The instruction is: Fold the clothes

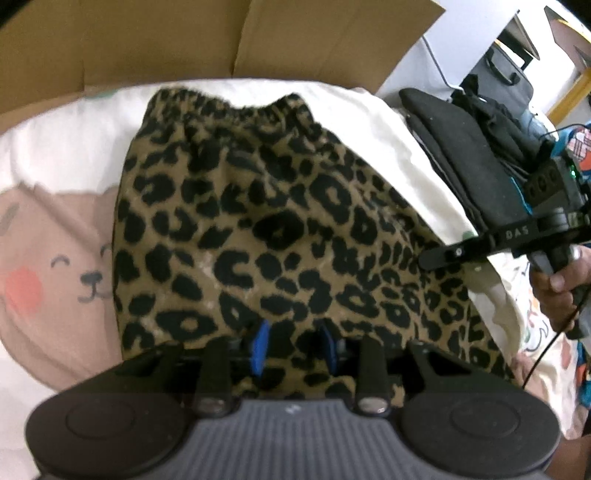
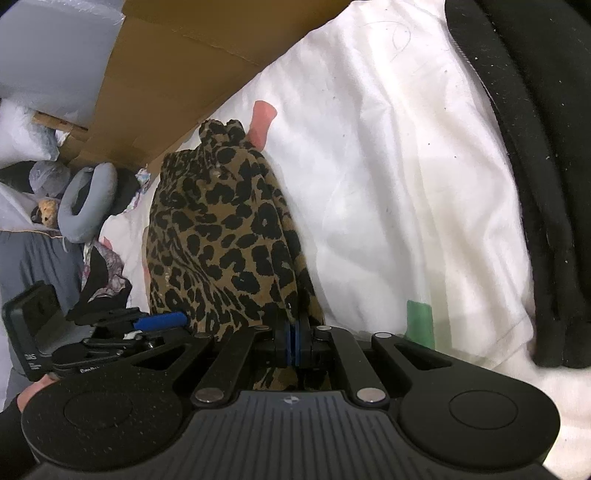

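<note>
bedding: I'm working over a white sheet (image 1: 62, 122) with a bear print (image 1: 55, 273) at far left; cardboard (image 1: 147, 33) is standing behind it.
garment: the leopard-print garment (image 1: 266, 221) is lying mid-sheet, elastic waistband at the far end, near edge running under my tools.
left gripper: left gripper (image 1: 295, 343) is sitting at the near hem, blue pads partly apart with cloth between them; I'm not seeing whether they're actually pressing it, so can't call a hold.
right gripper: right gripper (image 2: 293, 345) is fully closed, pinching a bunched edge of the garment.
black pile: dark folded clothes (image 1: 454, 155) are sitting just right of the garment.
risk: if I'm lifting with only the right pinch secure, the left side is likely slipping out and the fold is going crooked; thick fleece is also bunching.
view difference: the left wrist view is showing the whole flat garment and the person's right hand (image 1: 557, 291); the right wrist view is showing the closed pinch up close, plus a grey neck pillow (image 2: 86, 203).
</note>
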Tool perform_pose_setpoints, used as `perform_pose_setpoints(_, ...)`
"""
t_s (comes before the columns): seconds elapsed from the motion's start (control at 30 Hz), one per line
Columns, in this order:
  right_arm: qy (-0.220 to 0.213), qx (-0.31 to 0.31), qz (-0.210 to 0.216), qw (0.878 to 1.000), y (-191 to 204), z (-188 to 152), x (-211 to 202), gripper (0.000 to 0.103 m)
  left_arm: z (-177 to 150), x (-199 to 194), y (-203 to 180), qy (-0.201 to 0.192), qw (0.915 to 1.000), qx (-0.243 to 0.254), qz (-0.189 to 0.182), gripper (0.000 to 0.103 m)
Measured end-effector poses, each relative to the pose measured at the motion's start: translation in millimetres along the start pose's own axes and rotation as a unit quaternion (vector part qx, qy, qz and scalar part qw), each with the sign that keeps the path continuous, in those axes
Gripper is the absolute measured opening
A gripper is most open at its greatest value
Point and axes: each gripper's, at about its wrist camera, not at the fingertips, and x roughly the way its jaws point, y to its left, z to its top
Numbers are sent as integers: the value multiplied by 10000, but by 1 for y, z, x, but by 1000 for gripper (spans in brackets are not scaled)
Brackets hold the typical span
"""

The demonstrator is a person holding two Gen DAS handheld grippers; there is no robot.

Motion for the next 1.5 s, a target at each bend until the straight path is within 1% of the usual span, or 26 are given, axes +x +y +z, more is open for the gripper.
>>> perform_pose_setpoints(0.13, 29, 50, 89, 9999, 4, -1, -6, 3, 16, -6, -10, -169, 9996, 220, -50, 33)
perform_pose_setpoints(0.2, 53, 40, 213, 9998, 6, -3, -9, 7, 25, -5, -16, -237, 9992, 331, -47, 33)
perform_pose_setpoints(0.27, 80, 28, 324, 9994, 6, -7, -12, 26, 34, -2, -23, -282, 9986, 433, -56, 33)
perform_pose_setpoints(0.3, 110, 12, 364, 9993, 6, -9, -13, 29, 37, 0, -26, -293, 9984, 474, -68, 33)
perform_pose_setpoints(0.47, 268, -42, 451, 9986, 3, -20, -10, 32, 52, 17, -36, -232, 9975, 667, -72, 33)
perform_pose_setpoints(0.6, 385, -4, 505, 9980, -2, -25, -10, 30, 60, 31, -39, -177, 9977, 656, -50, 33)
perform_pose_setpoints(0.63, 401, 0, 506, 9979, -3, -26, -11, 21, 62, 34, -40, -155, 9977, 658, -36, 33)
perform_pose_setpoints(0.67, 407, -1, 491, 9980, -4, -28, -12, 10, 64, 38, -40, -132, 9977, 661, -22, 33)
perform_pose_setpoints(0.73, 420, -3, 460, 9981, -7, -31, -13, 1, 66, 46, -41, -14, 9976, 690, 64, 32)
perform_pose_setpoints(0.77, 426, -4, 444, 9981, -8, -33, -14, 0, 67, 51, -42, 66, 9975, 693, 125, 29)
perform_pose_setpoints(0.83, 398, 49, 429, 9983, -9, -36, -16, 0, 68, 55, -43, 135, 9975, 668, 186, 29)
perform_pose_setpoints(0.9, 340, 130, 410, 9985, -11, -38, -17, 0, 70, 50, -46, 137, 9974, 678, 204, 27)
perform_pose_setpoints(1.0, 298, 229, 380, 9986, -14, -40, -18, 1, 70, 33, -54, 49, 9971, 749, 102, 25)
perform_pose_setpoints(1.03, 292, 264, 397, 9984, -15, -40, -19, 3, 71, 27, -56, 15, 9970, 772, 78, 25)
perform_pose_setpoints(1.17, 211, 151, 290, 9992, -10, -42, -28, 5, 74, 11, -61, -135, 9962, 862, 88, 25)
perform_pose_setpoints(1.3, 53, -30, 138, 9999, -4, -46, -43, 11, 79, 22, -60, -122, 9956, 903, 213, 25)
perform_pose_setpoints(1.5, -456, -363, 72, 9983, 12, -47, -71, 11, 75, 52, -57, 30, 9959, 852, 298, 25)
